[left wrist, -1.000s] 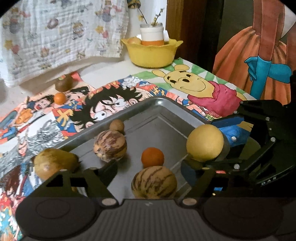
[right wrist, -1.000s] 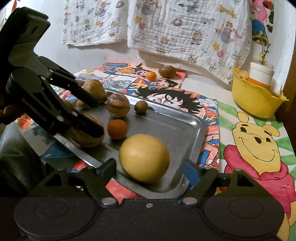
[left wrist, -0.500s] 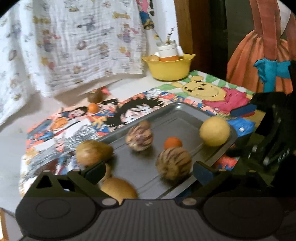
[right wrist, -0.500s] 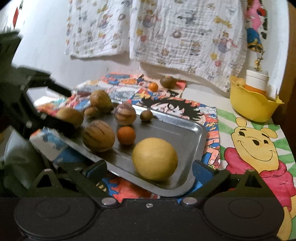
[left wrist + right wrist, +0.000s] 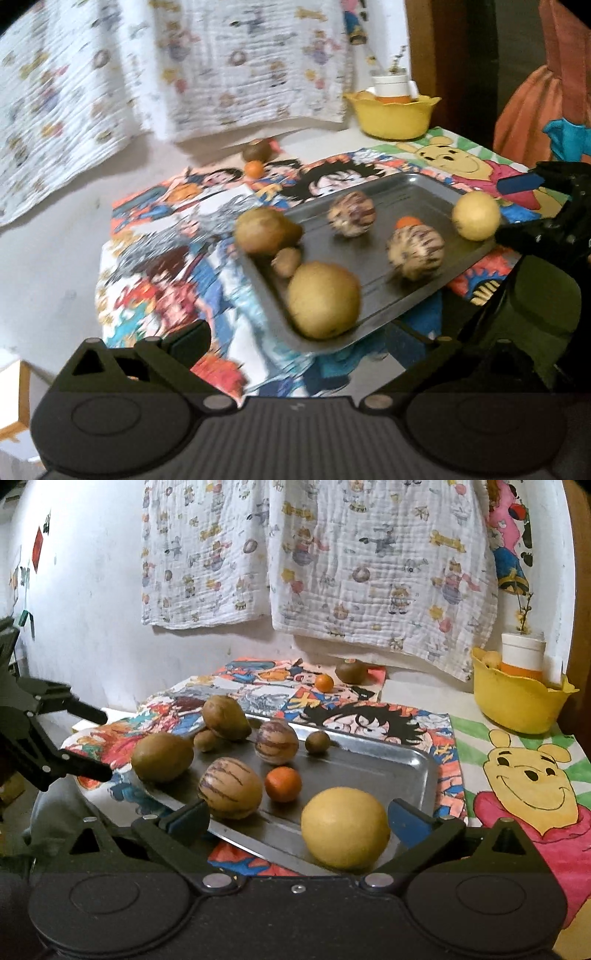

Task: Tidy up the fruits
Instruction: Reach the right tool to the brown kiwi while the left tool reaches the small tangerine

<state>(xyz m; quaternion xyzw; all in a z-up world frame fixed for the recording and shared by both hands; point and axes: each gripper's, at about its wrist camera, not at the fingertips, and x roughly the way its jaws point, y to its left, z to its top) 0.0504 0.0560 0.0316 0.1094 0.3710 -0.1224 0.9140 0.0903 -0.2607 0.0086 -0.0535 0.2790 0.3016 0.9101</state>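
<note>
A metal tray (image 5: 373, 764) (image 5: 406, 192) on the cartoon cloth holds several fruits: a yellow lemon (image 5: 345, 829) (image 5: 475, 216), a small orange (image 5: 283, 784), two striped melons (image 5: 229, 788) (image 5: 277, 741), brown pears (image 5: 162, 757) (image 5: 225, 717) and small brown fruits (image 5: 317, 741). My right gripper (image 5: 299, 818) is open and empty, just in front of the tray's near edge by the lemon. My left gripper (image 5: 295, 343) is open and empty, back from the tray's left end; it shows at the left of the right wrist view (image 5: 92, 744).
A small orange (image 5: 324, 682) and a brown fruit (image 5: 350, 671) lie on the cloth at the back. A yellow bowl (image 5: 517, 701) with a white cup stands at the back right. Patterned cloths hang on the wall. The table edge is at the left.
Both grippers have pulled back from the tray. The left gripper moved away to the left and up. The lemon stays on the tray.
</note>
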